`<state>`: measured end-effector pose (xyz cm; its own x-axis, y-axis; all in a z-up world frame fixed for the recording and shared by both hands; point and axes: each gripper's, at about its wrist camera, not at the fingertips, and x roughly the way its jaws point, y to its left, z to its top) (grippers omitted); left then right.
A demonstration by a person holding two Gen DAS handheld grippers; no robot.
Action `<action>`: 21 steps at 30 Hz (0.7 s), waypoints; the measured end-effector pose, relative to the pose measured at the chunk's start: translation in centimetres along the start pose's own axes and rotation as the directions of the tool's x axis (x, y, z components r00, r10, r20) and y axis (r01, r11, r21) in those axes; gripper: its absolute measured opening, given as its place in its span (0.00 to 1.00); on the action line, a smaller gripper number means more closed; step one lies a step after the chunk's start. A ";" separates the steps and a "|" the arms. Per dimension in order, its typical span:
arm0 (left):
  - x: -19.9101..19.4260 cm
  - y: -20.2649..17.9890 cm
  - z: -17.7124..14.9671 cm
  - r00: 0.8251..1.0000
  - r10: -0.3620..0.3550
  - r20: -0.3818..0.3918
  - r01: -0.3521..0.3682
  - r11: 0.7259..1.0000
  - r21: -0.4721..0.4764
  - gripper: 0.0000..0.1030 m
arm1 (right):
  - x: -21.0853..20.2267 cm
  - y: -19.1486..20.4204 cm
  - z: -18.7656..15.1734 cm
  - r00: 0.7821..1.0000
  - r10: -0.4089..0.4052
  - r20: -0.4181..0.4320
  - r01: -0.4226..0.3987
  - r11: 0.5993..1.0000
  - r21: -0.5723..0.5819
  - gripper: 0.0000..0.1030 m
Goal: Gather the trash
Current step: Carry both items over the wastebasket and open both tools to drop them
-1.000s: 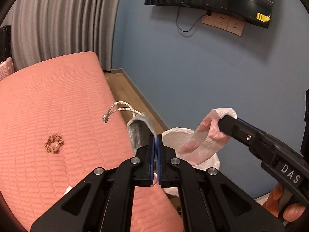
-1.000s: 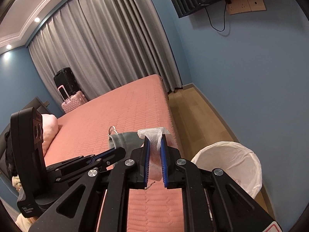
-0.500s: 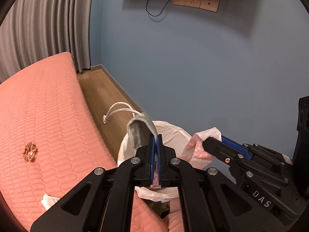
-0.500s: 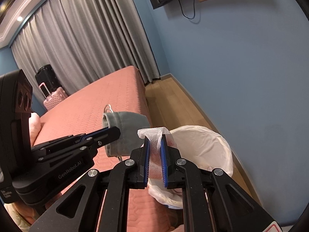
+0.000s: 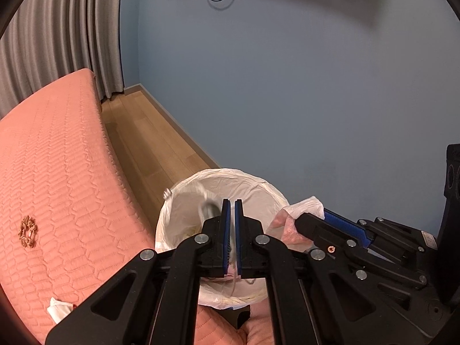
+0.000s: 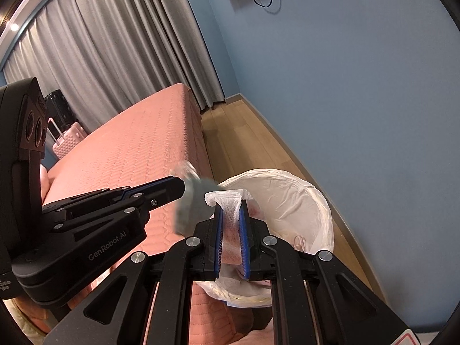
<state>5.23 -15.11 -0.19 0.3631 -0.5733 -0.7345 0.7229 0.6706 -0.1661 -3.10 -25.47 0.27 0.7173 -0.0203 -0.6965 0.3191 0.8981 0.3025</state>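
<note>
A white-lined trash bin (image 5: 184,201) (image 6: 310,198) stands on the floor beside the pink bed. My left gripper (image 5: 230,204) (image 6: 179,185) is over the bin, its jaws slightly parted. The grey drawstring pouch (image 5: 207,209) (image 6: 191,204) is blurred at its tips, slipping down toward the bin; its cord (image 5: 184,191) trails over the rim. My right gripper (image 6: 230,210) (image 5: 312,220) is shut on a pink-stained white tissue (image 6: 227,201) (image 5: 302,210), held at the bin's rim.
The pink quilted bed (image 5: 57,178) (image 6: 138,149) holds a small brown scrap (image 5: 27,231) and a crumpled white tissue (image 5: 59,310). Wooden floor (image 5: 143,143) runs between bed and blue wall. Grey curtains and suitcases (image 6: 69,135) stand behind.
Both grippers swung from over the bed to above the bin. The left jaws have parted a little and the grey pouch, upright before, now drops blurred toward the bin.
</note>
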 end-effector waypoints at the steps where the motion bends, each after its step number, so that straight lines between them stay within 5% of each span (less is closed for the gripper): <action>1: 0.2 0.2 0.0 1.000 0.001 -0.011 -0.001 1.000 -0.010 0.03 | 0.1 0.0 0.0 1.000 -0.001 -0.001 0.001 1.000 0.000 0.10; 4: 0.5 0.8 0.0 1.000 0.008 -0.023 -0.009 0.999 -0.031 0.05 | 0.1 0.0 -0.3 1.000 -0.003 -0.001 0.003 1.000 0.002 0.11; 8: 0.2 1.4 -0.2 0.999 0.048 -0.005 -0.048 0.998 -0.047 0.51 | 0.1 0.0 -0.1 1.000 -0.009 0.005 0.009 1.000 0.008 0.15; 9: -0.1 1.5 -0.2 0.998 0.060 0.011 -0.060 0.997 -0.052 0.55 | 0.0 0.0 -0.2 1.000 -0.008 0.006 0.008 1.000 0.007 0.15; 21: -1.9 3.7 -1.0 0.993 0.115 0.039 -0.111 0.990 -0.090 0.56 | 0.2 1.1 0.0 1.000 -0.011 0.012 0.011 1.000 0.001 0.22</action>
<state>6.57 -11.06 -0.08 0.4664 -0.5105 -0.7224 0.6221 0.7699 -0.1424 -2.66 -24.47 0.46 0.7215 -0.0352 -0.6916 0.3271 0.8976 0.2956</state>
